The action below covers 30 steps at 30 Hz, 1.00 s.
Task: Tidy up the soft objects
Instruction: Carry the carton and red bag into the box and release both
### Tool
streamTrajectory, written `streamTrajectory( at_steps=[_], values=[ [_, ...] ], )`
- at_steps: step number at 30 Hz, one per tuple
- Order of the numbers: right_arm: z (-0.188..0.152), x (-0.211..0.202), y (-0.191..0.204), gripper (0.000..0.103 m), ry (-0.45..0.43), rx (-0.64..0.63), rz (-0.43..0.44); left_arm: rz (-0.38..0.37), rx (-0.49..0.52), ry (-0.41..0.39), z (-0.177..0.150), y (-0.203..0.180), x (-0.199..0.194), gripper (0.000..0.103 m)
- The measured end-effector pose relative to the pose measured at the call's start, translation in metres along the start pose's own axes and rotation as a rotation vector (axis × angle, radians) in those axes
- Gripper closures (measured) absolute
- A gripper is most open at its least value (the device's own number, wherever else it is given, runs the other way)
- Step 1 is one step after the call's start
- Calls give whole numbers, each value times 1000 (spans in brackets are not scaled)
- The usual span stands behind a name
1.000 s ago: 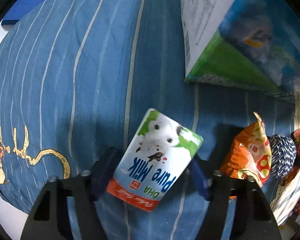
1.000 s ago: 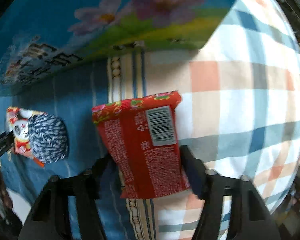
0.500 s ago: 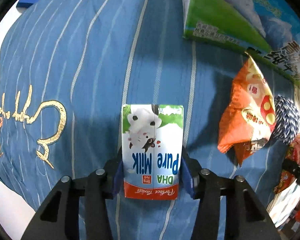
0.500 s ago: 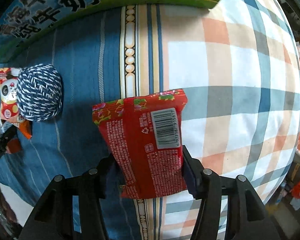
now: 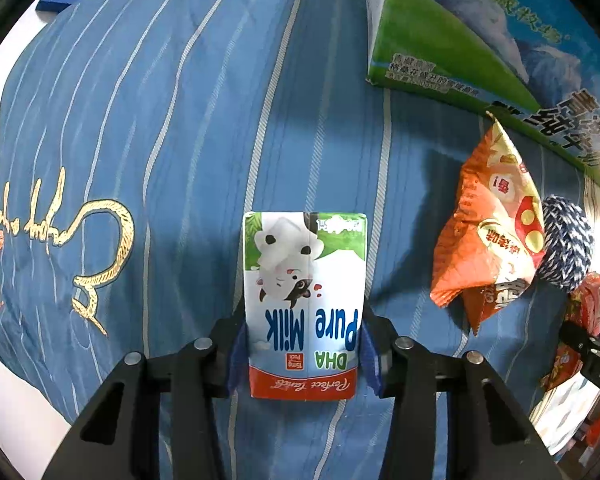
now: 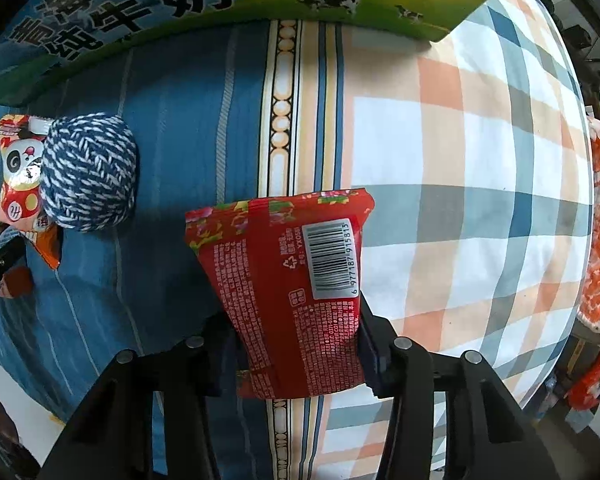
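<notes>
Glossy milk pouch [image 5: 305, 304], shiny red foil packet [image 6: 292, 296], woven striped cloth [image 5: 172, 120].

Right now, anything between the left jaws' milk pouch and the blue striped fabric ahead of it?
Nothing visible. The left gripper holds the Pure Milk pouch over bare blue striped fabric. The orange snack bag and yarn ball lie off to the right, the milk carton box farther up.

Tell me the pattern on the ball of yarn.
The yarn ball is navy and white twisted strands, clearest in the right wrist view.

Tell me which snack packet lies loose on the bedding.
The orange snack packet, lying beside the yarn ball. The red snack packet is clamped in the right gripper.
</notes>
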State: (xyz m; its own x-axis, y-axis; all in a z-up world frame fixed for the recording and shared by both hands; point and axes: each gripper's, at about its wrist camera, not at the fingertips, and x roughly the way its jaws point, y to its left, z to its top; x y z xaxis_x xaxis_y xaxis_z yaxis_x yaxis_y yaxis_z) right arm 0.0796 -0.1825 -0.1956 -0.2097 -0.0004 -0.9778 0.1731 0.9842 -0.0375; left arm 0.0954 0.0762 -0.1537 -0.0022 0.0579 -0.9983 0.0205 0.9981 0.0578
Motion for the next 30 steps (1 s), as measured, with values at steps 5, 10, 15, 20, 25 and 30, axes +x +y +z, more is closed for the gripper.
streamTrajectory(
  at_steps=[5, 10, 15, 20, 25, 30],
  values=[
    [-8, -16, 6, 53, -19, 1, 41, -30, -11, -12, -4, 2, -37, 60],
    [-19, -55, 15, 53, -74, -11, 108, -90, 6, -68, -16, -10, -89, 60],
    [-29, -117, 26, 53, -174, -21, 175, -150, 57, -148, -27, -33, -149, 60],
    [-32, -172, 15, 53, -263, -14, 214, -199, 109, -232, -25, -46, -183, 60],
    [-42, -213, -9, 53, -340, -9, 248, -257, 143, -299, -11, -56, -212, 60],
    [-21, -243, -26, 53, -397, -5, 283, -300, 176, -351, 24, -74, -232, 60]
  ],
)
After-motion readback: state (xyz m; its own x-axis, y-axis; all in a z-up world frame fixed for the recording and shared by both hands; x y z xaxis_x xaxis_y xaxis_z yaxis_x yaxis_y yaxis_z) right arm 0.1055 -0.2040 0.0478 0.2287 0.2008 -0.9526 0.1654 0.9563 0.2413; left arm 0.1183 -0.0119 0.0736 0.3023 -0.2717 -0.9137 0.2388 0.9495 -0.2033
